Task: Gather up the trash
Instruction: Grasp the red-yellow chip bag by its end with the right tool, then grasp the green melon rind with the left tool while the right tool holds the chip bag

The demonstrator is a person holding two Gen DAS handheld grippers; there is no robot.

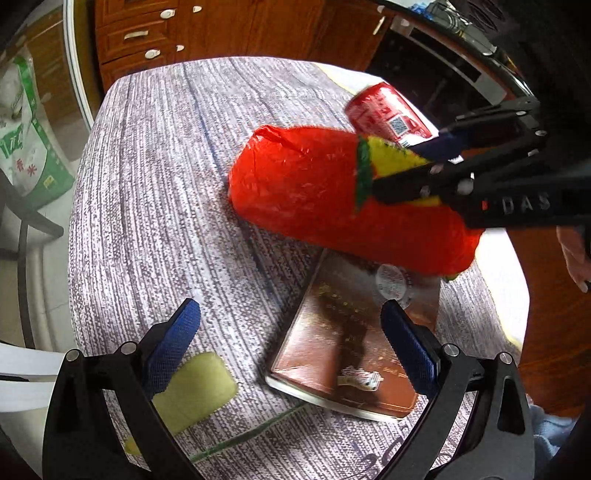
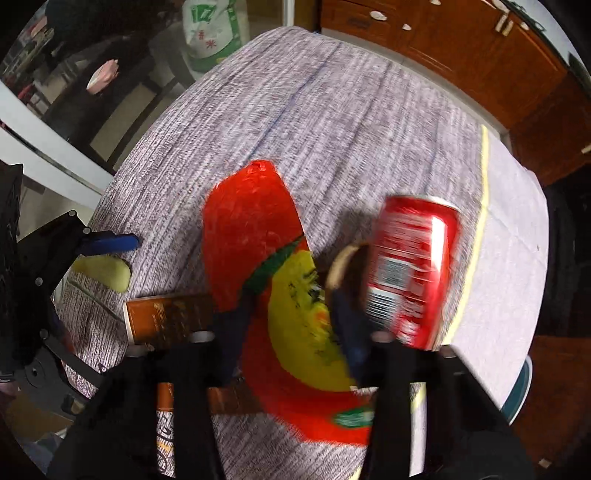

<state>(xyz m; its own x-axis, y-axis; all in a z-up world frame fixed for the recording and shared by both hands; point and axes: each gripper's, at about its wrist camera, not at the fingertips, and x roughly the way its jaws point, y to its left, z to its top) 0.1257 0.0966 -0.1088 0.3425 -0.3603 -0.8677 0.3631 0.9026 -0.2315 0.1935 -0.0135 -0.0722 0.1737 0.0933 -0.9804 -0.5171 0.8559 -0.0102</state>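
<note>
A red snack bag (image 1: 306, 188) with a yellow and green patch lies across the middle of the grey cloth-covered table (image 1: 166, 166). My right gripper (image 1: 402, 162) comes in from the right and is shut on the bag's yellow part; in the right wrist view the bag (image 2: 247, 221) sits clamped between my right gripper (image 2: 291, 306). A red drink can (image 1: 384, 110) stands just behind the bag, also the can (image 2: 410, 269) beside the right finger. My left gripper (image 1: 290, 314) hovers open over a brown packet (image 1: 343, 354), holding nothing.
A pale green sponge-like piece (image 1: 199, 391) lies by the left finger. A green and white sack (image 1: 26, 129) stands on the floor to the left. Wooden cabinets (image 1: 221, 26) line the far side. A person's hand (image 1: 576, 254) shows at the right edge.
</note>
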